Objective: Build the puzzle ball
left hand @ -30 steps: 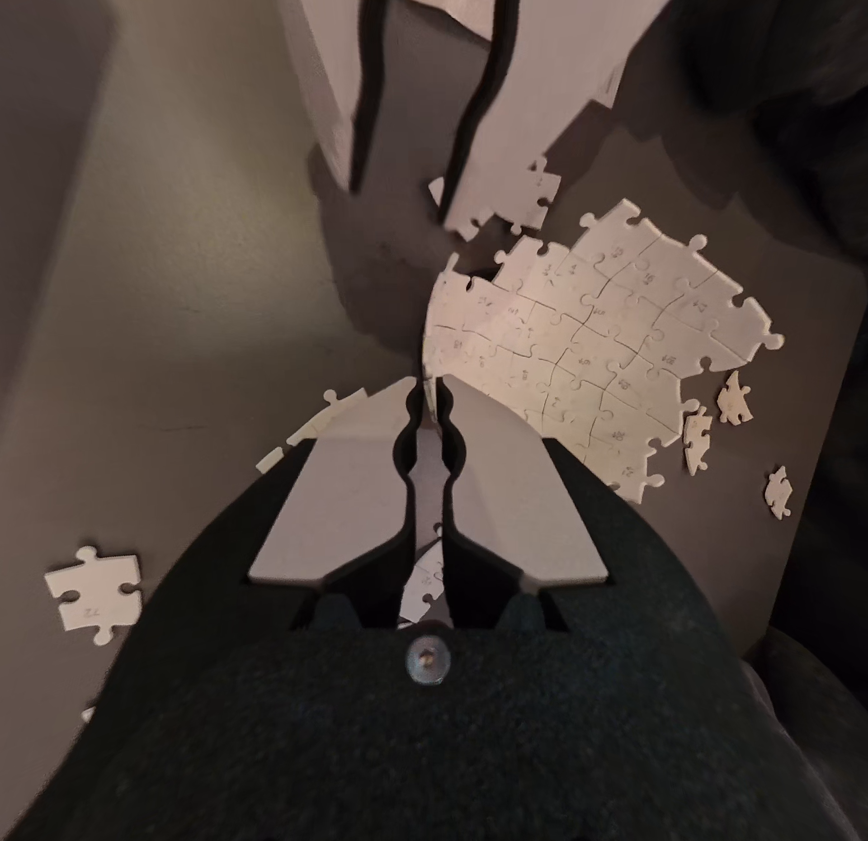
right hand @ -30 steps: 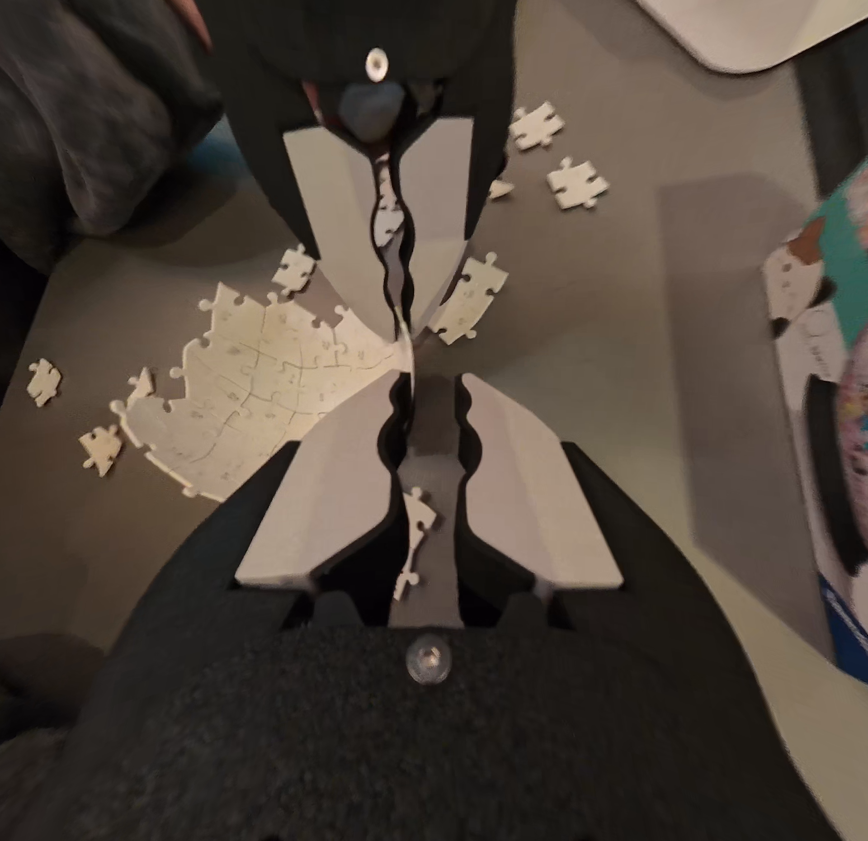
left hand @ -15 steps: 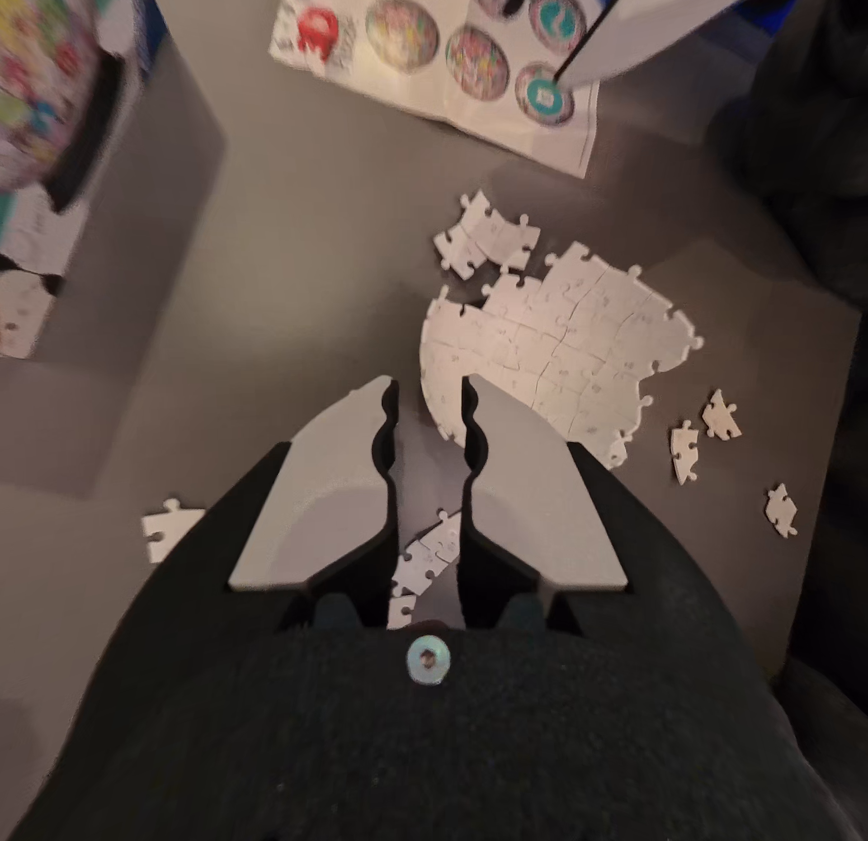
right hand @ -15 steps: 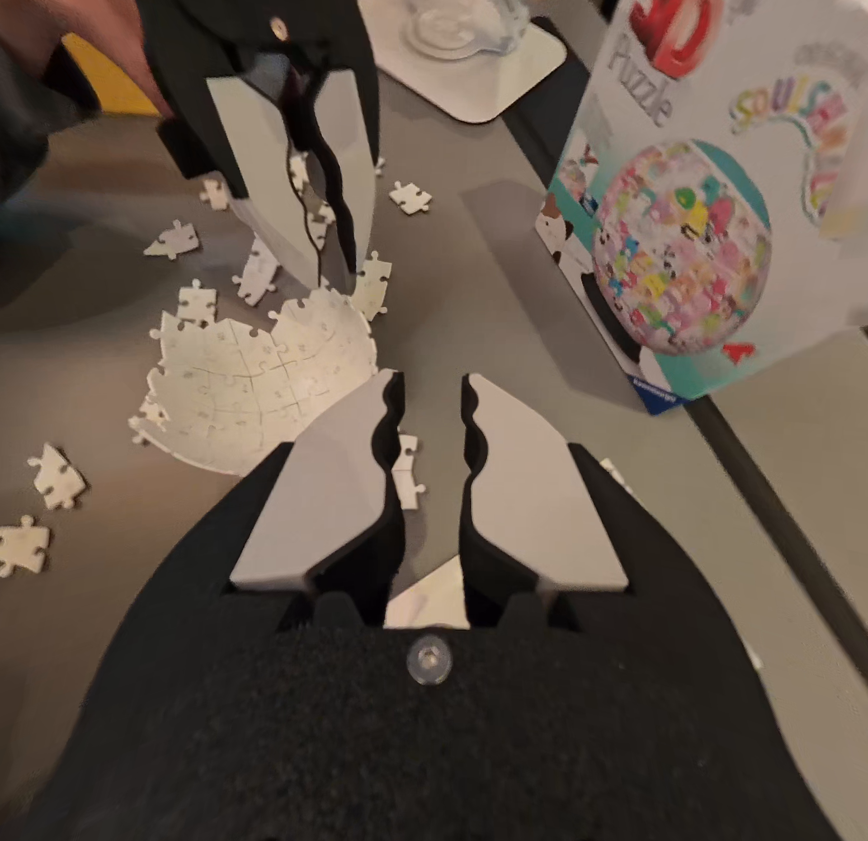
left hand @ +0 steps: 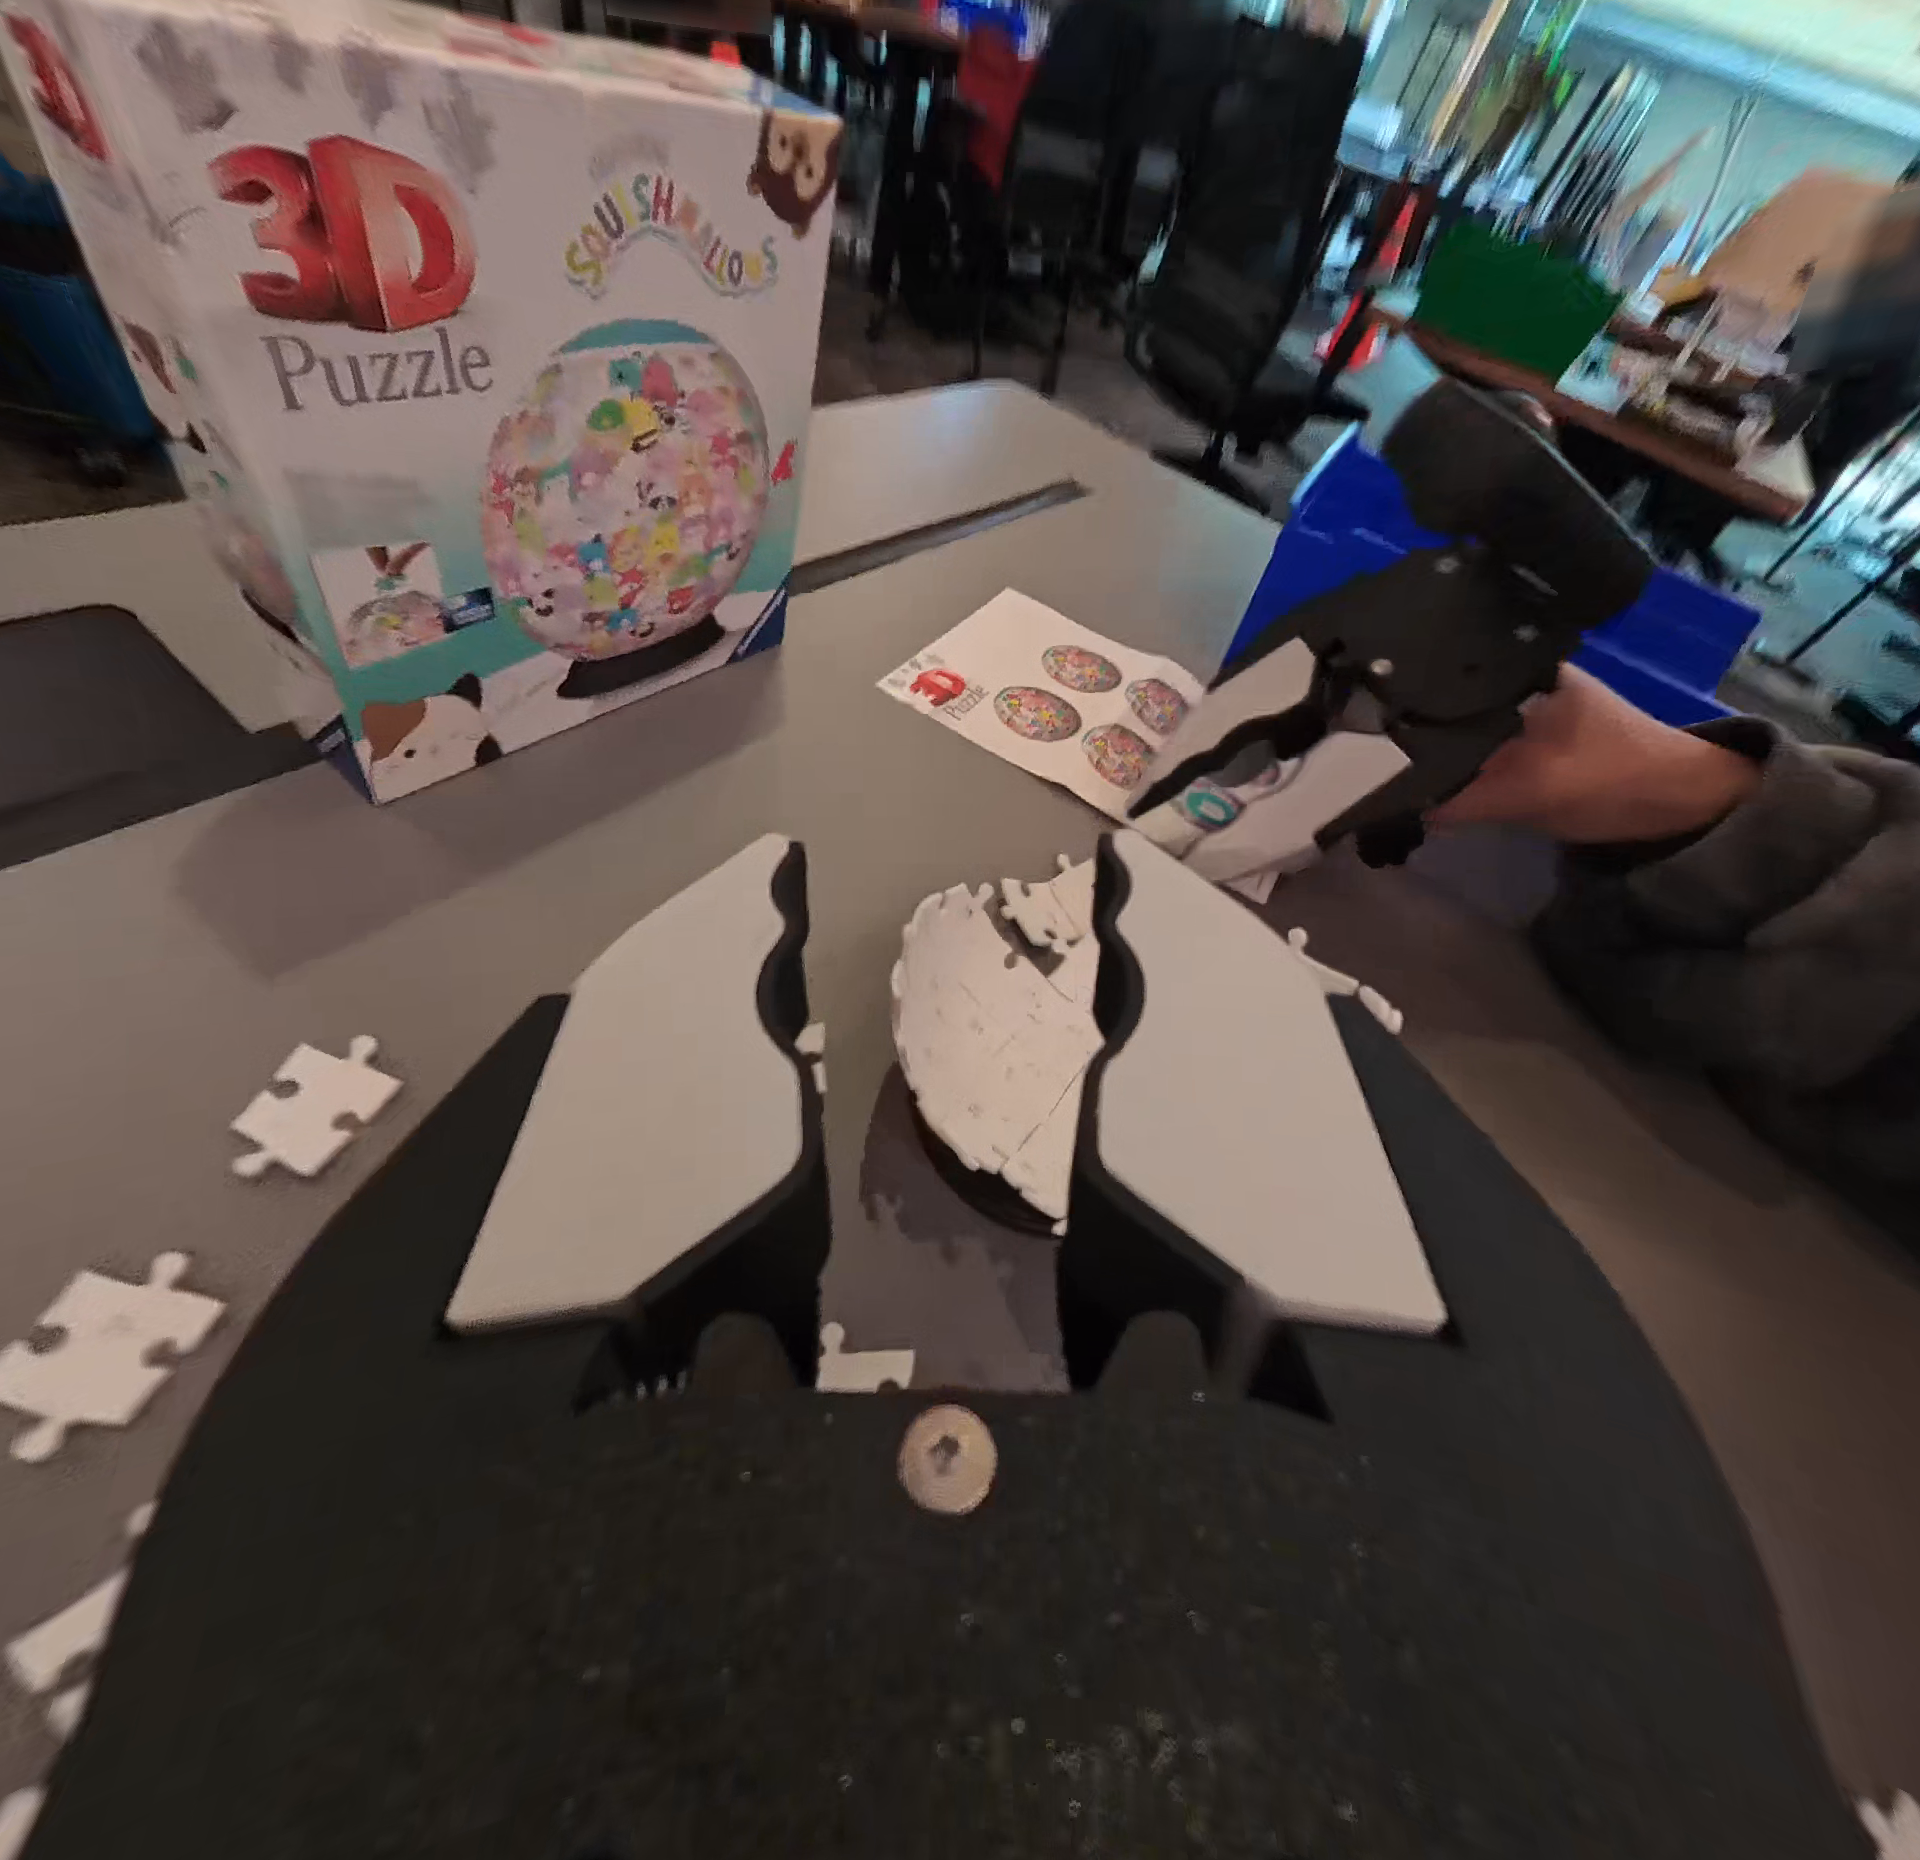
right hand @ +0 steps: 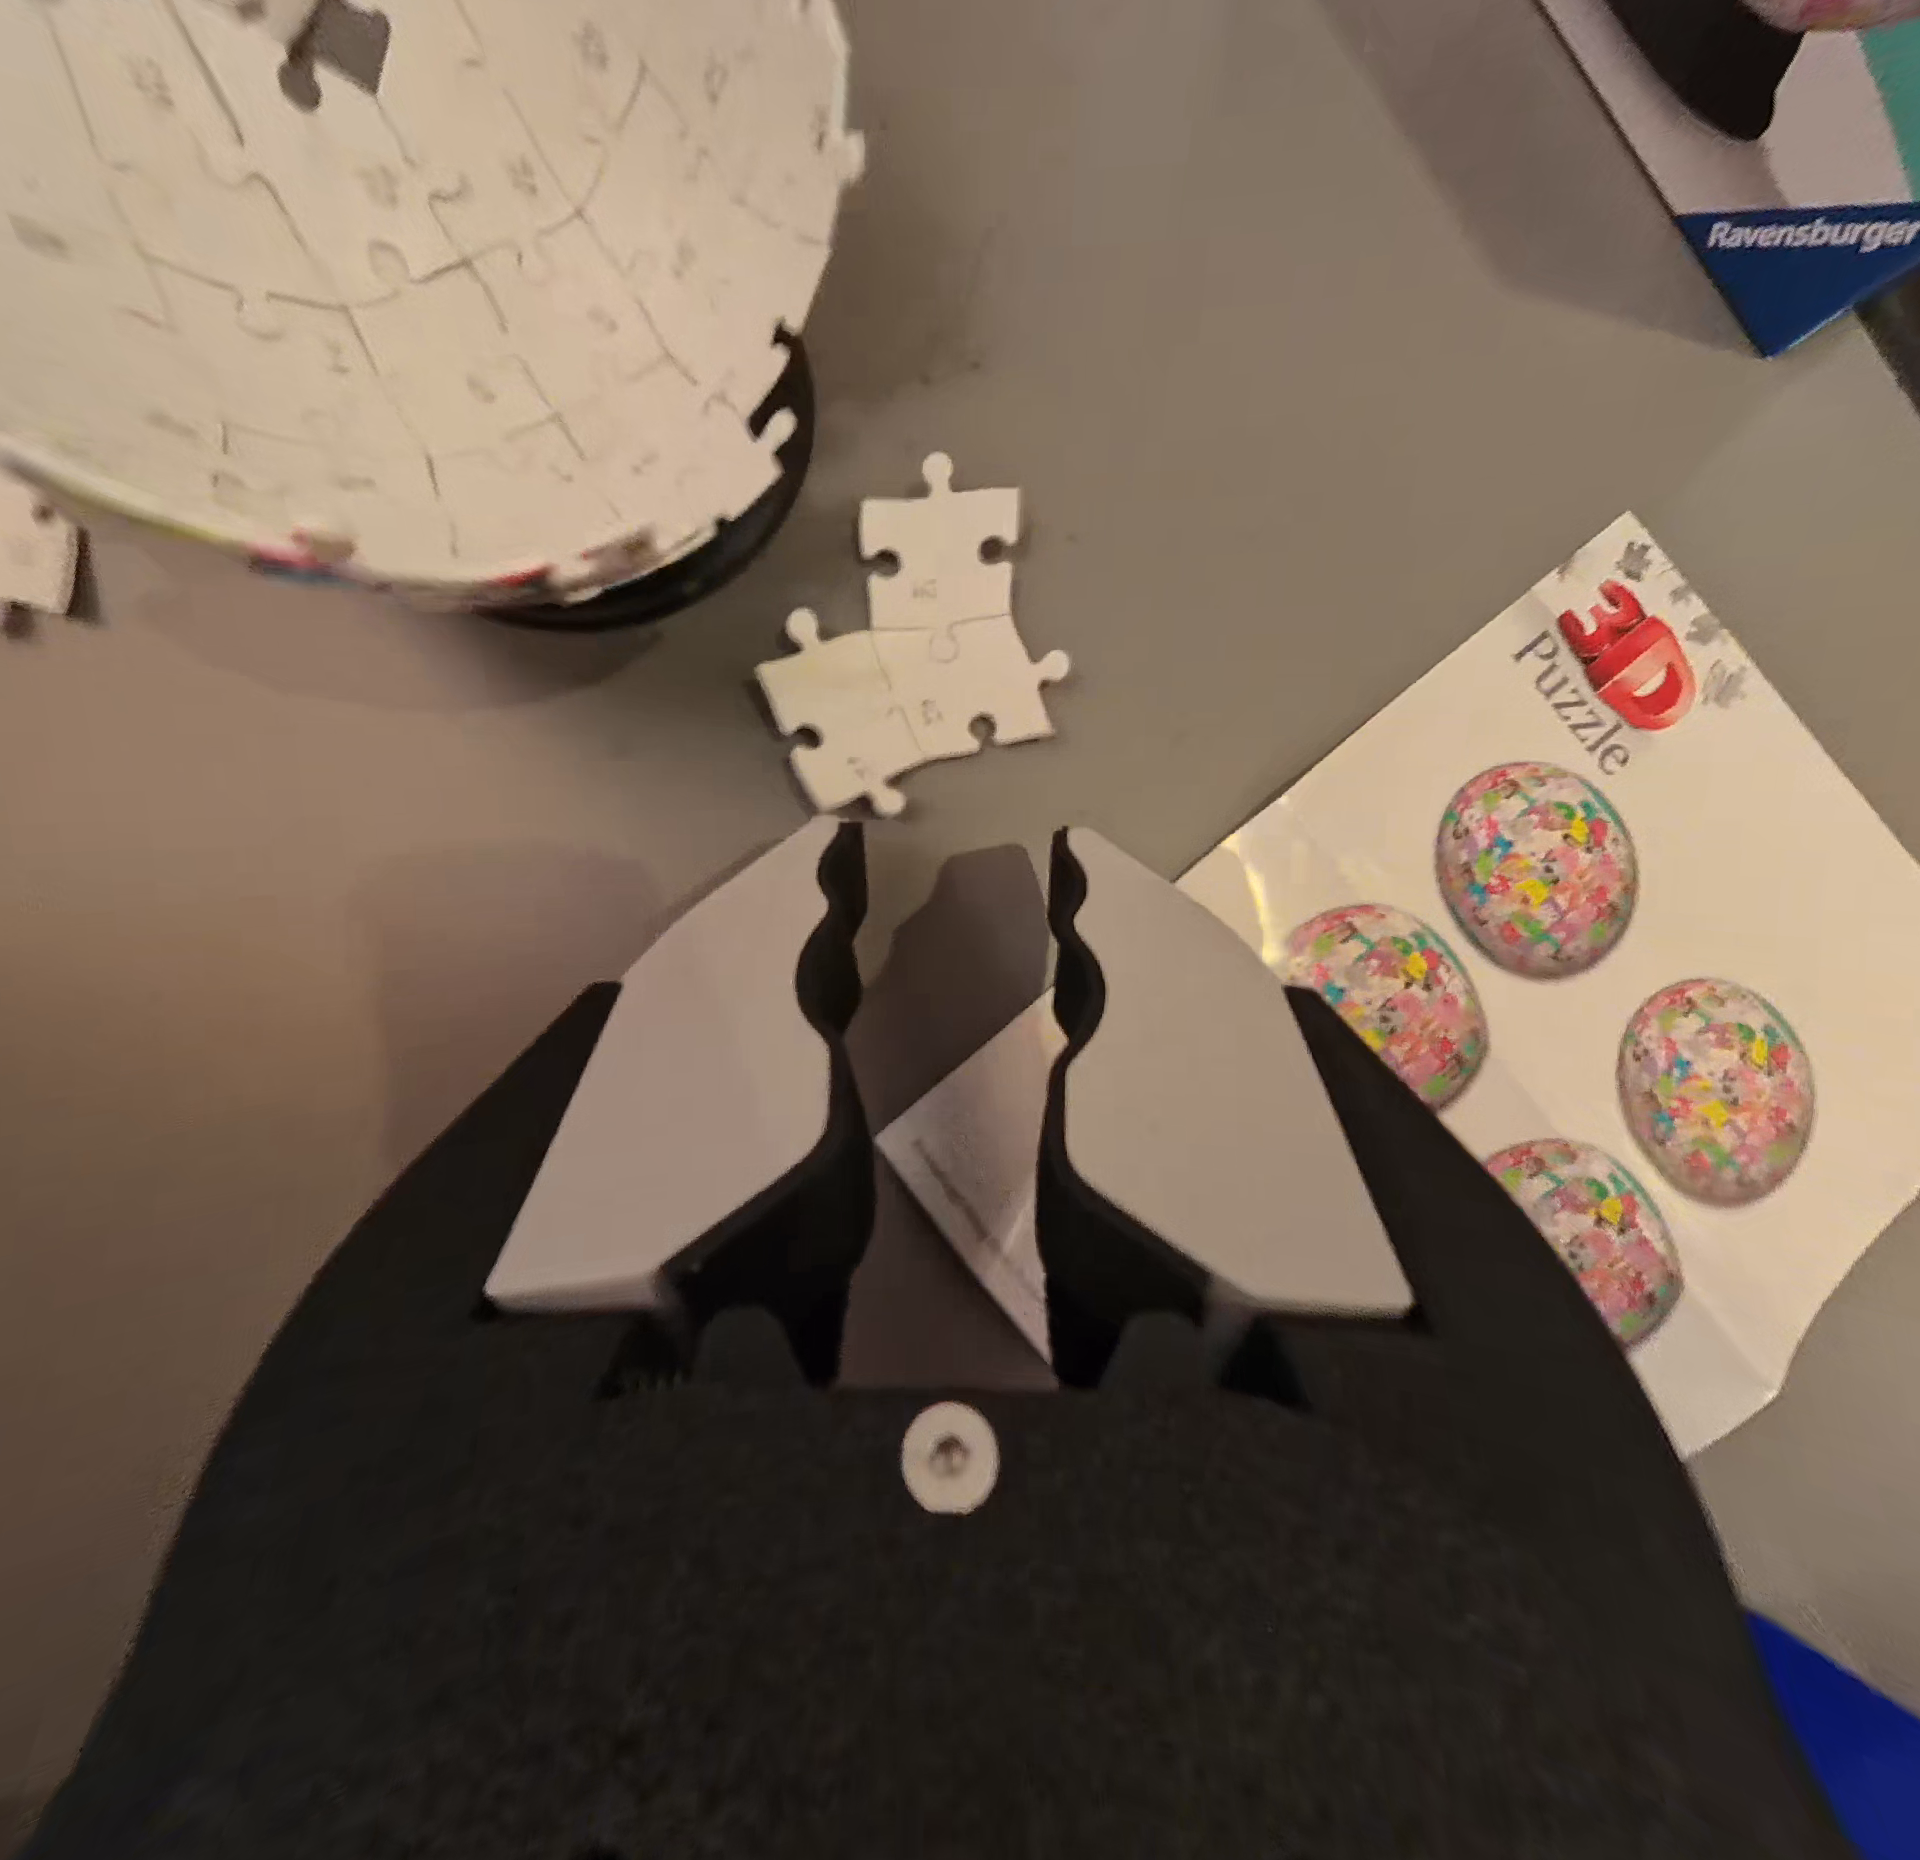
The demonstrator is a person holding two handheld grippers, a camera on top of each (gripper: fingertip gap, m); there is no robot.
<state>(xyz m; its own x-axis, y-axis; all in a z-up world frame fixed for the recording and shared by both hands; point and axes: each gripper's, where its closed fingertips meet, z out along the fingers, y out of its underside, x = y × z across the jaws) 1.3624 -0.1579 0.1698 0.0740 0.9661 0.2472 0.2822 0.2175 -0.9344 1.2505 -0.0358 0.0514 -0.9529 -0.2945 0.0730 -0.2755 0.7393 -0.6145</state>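
Both tools, left tool [left hand: 951, 880] and right tool [right hand: 956, 844], gape empty near the white, half-built puzzle ball [right hand: 395, 283] on its dark stand [right hand: 717, 563].

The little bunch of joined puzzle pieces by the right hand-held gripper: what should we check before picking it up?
1. Right hand-held gripper open and empty: ok.
2. Joined cluster of pieces just ahead of its fingertips, flat on the table: ok.
3. Cluster apart from the half-built ball shell: ok, a gap shows.
4. Instruction leaflet out of the way: not ok, its corner lies under the right gripper.
5. Left hand-held gripper open and holding nothing: ok.
6. Shell seated firmly on its dark stand: cannot tell.
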